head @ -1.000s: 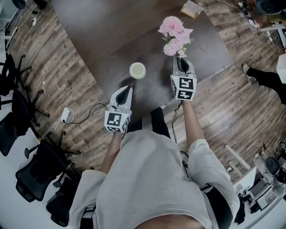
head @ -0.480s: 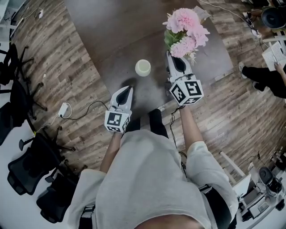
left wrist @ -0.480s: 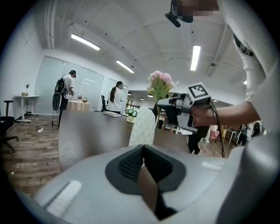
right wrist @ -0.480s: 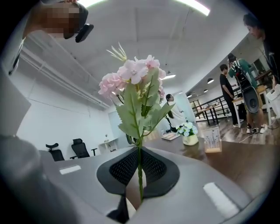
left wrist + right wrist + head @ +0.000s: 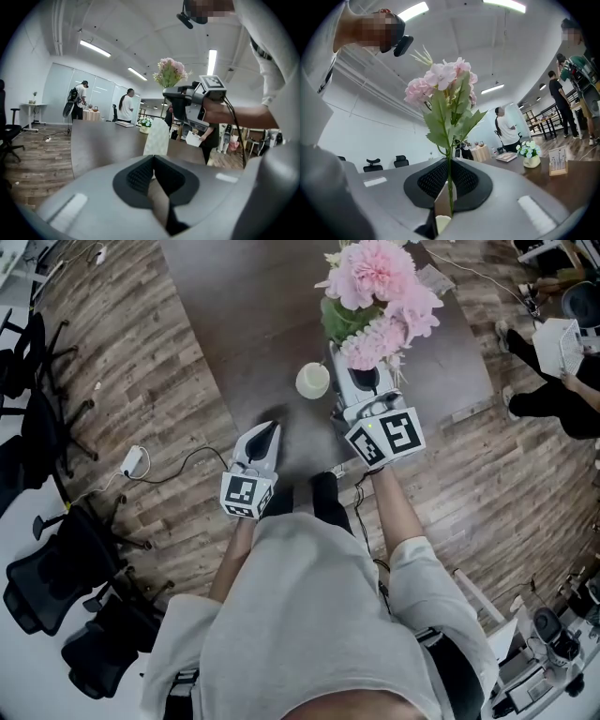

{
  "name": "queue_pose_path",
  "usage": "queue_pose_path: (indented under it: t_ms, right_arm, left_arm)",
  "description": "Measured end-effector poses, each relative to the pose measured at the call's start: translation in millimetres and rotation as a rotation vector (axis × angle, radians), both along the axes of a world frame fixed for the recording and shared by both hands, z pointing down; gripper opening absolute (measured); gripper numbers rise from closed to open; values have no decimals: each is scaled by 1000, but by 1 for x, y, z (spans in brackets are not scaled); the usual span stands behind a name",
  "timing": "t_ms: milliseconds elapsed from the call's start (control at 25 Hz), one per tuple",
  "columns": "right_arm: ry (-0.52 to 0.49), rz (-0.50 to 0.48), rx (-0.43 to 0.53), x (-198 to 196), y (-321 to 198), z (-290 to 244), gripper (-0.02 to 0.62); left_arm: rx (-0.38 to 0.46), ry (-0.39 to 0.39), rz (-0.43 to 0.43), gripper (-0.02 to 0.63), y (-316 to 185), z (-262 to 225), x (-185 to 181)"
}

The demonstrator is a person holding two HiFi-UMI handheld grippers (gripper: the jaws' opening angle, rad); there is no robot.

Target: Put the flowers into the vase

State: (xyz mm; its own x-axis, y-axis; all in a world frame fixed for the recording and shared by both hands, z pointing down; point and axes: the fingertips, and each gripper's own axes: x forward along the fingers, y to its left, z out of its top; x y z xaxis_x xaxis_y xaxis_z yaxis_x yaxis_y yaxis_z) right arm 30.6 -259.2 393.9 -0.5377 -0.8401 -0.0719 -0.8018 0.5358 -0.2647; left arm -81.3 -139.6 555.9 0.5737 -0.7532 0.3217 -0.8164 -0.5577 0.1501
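Note:
A bunch of pink flowers [image 5: 375, 296] with green leaves stands up from my right gripper [image 5: 361, 381], which is shut on the thin green stem [image 5: 450, 187]. In the right gripper view the blooms [image 5: 443, 82] rise above the jaws. The cream vase [image 5: 312, 380] stands on the dark table [image 5: 253, 324], just left of the right gripper and lower than it. My left gripper [image 5: 266, 430] hovers at the table's near edge, shut and holding nothing. In the left gripper view [image 5: 153, 159] the vase [image 5: 157, 137] is straight ahead, with the flowers [image 5: 171, 72] above and to its right.
Office chairs [image 5: 56, 587] and a power strip [image 5: 131, 462] with its cable are on the wooden floor at the left. A person [image 5: 553, 362] sits at the right. A small flower pot [image 5: 528, 157] and a card stand [image 5: 558, 167] are on the table's far part.
My right gripper has lifted the flowers well up from the table and carried them leftward, closer to the vase. The left gripper has only drifted slightly.

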Motion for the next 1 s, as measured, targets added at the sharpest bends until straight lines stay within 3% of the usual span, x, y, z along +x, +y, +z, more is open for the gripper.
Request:
queue_pose_path:
  t_ms: [1000]
  right_arm:
    - [66,-62,-67,-11,27,82,28]
  left_arm:
    - [-22,-21,13,10,2,8,2]
